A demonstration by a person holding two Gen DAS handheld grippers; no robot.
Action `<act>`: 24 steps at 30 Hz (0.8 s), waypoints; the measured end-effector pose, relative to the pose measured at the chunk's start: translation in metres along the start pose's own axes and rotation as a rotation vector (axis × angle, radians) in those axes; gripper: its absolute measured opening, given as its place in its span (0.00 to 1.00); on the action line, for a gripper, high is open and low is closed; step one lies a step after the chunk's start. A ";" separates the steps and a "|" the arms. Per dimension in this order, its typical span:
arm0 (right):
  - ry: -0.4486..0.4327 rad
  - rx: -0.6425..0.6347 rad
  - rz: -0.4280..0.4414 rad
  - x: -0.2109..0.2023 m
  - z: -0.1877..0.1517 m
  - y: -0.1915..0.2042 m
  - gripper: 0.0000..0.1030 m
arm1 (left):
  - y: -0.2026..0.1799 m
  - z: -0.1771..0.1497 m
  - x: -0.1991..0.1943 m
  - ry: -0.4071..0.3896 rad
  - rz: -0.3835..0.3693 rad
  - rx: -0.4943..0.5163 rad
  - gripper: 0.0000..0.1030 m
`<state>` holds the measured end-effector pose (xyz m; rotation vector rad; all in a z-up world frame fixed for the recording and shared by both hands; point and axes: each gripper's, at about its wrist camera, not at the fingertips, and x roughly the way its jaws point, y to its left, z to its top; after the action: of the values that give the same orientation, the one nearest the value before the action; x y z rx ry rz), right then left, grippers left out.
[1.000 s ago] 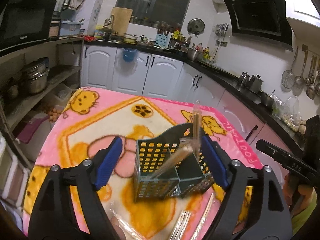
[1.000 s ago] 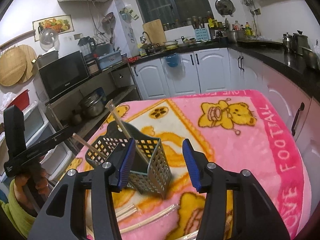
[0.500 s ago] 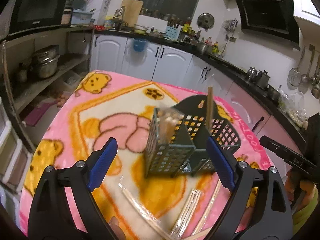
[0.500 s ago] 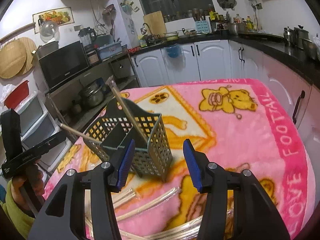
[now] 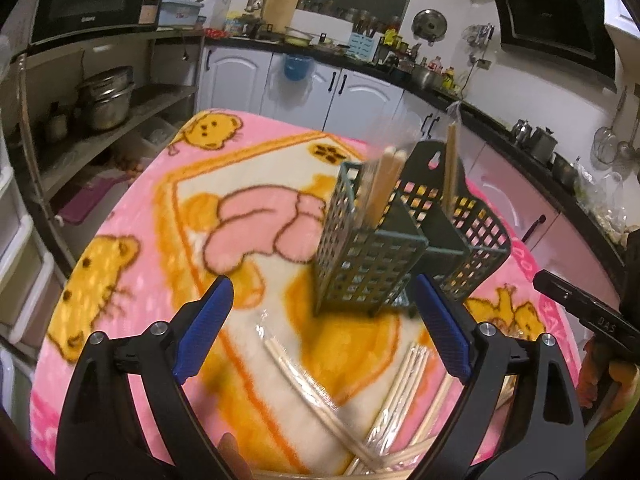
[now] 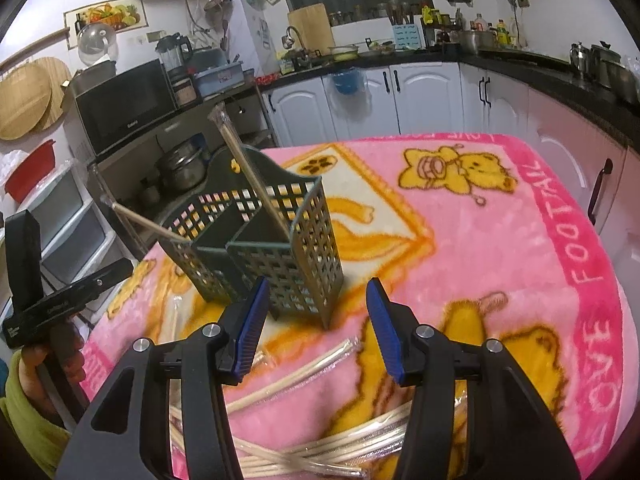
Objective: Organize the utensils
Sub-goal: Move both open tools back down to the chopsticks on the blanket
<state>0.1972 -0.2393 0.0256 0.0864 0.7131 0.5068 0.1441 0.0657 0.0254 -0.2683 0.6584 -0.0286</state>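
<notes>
blanket (image 6: pixel 520 240): "FOOTBALL", "LOVE" | other handle (image 5: pixel 600 320): "DAS"

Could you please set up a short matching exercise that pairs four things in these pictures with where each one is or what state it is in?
Things:
1. utensil basket
2. wrapped chopsticks
3. left hand-held gripper
4. blanket

Places or states:
A. open, gripping nothing
B. lying loose on the blanket, in front of the basket
C. pink, with yellow bears, covering the table
D. standing upright, with chopsticks sticking out of it

Pairs: 1-D, 2-B, 3-A, 4-C
</notes>
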 end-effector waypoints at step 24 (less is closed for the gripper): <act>0.205 0.038 -0.035 0.075 -0.029 -0.016 0.47 | 0.039 -0.034 0.067 0.219 0.020 -0.105 0.66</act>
<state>0.2327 -0.2207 -0.0457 0.0577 0.9237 0.4733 0.1742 0.0875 -0.0502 -0.3632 0.8820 -0.0043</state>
